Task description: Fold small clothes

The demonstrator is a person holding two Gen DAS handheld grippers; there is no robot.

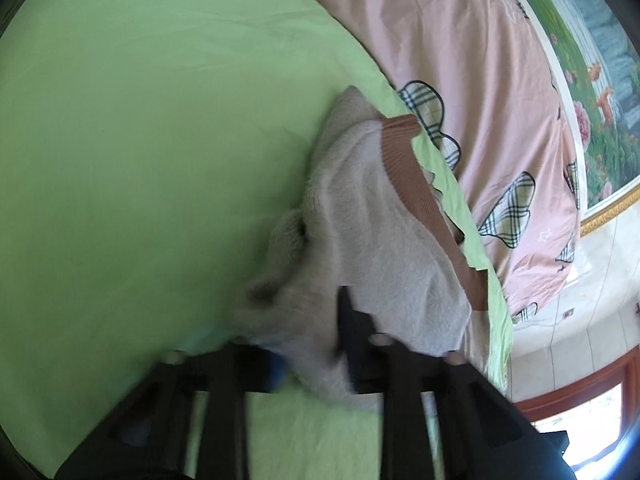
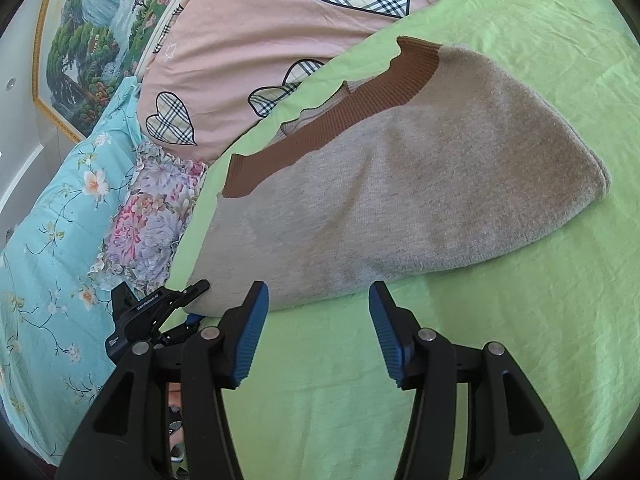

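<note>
A: What does the right wrist view give you that the left one doesn't?

B: The whole beige sweater (image 2: 404, 192), folded into a long slab on the green sheet (image 2: 500, 340), brown ribbed trim (image 2: 344, 116) along its far edge. It also shows the left gripper (image 2: 192, 304) from outside, at the sweater's near-left corner, plus a turquoise floral quilt (image 2: 52, 248) and a framed landscape painting (image 2: 92, 36).

A: And the left wrist view?

B: Close and blurred. The sweater (image 1: 376, 248) bunches up right at the left gripper (image 1: 316, 360), with a rumpled flap to the left of it. A wood-framed window (image 1: 576, 412) shows at lower right.

A: State of the 2 tools?

B: The left gripper is clamped on the sweater's corner; fuzzy knit fills the space between its black fingers. The right gripper (image 2: 318, 336) stands about half open, nothing between its jaws, the sweater's near edge just beyond its tips. Whether the left tip touches that edge, I can't tell.

A: Textures?

B: The sweater is soft, slightly fuzzy knit; the trim is tightly ribbed. The right gripper's blue pads (image 2: 250, 336) are finely grooved. The sheet is smooth with light creases, and the pink duvet (image 2: 264, 36) carries plaid hearts.
</note>
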